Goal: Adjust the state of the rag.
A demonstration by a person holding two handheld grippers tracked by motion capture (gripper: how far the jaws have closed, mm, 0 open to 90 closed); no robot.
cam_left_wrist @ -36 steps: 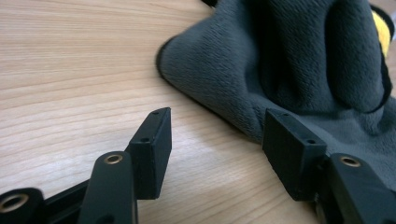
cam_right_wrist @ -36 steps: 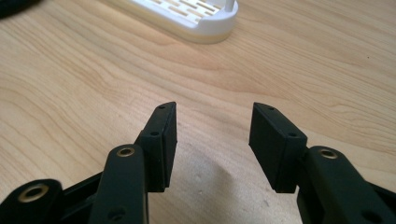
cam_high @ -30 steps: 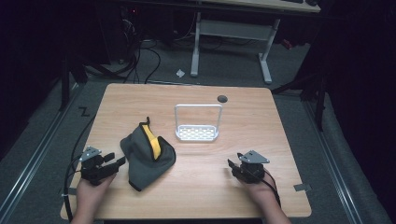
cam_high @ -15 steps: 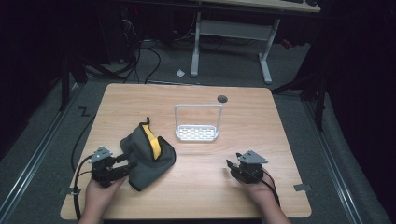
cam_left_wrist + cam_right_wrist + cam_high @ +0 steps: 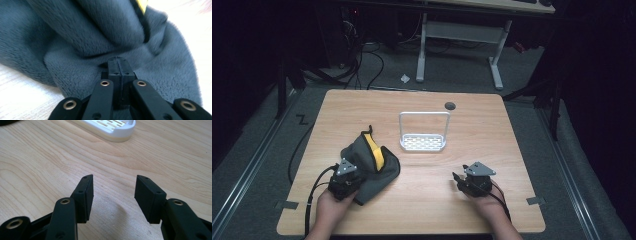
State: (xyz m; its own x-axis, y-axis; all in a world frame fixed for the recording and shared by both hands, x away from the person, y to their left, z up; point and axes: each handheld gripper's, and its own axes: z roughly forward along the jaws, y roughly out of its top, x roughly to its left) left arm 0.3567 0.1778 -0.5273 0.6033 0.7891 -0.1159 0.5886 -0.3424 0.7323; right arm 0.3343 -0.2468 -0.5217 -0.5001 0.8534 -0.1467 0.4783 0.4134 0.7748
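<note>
A crumpled grey fleece cloth point(image 5: 371, 165) with a yellow lining point(image 5: 372, 150) lies on the left half of the wooden table point(image 5: 492, 130). My left gripper point(image 5: 348, 176) is at its near-left edge. In the left gripper view the jaws are pressed together, and their tips point(image 5: 117, 61) are sunk into a fold of the cloth point(image 5: 82, 40). My right gripper point(image 5: 460, 179) rests low over bare wood at the front right. It is open with nothing between its fingers point(image 5: 86, 192). A white slotted stand point(image 5: 423, 141) with a wire arch sits mid-table, and its base point(image 5: 110, 128) shows ahead of the right gripper.
A small dark round hole point(image 5: 450, 105) marks the tabletop behind the stand. Cables trail from both grippers off the front edge. Beyond the table are a white desk frame point(image 5: 462, 40) and floor cables.
My left gripper has moved right, from bare wood beside the cloth onto the cloth's near-left edge. The right gripper has stayed put.
</note>
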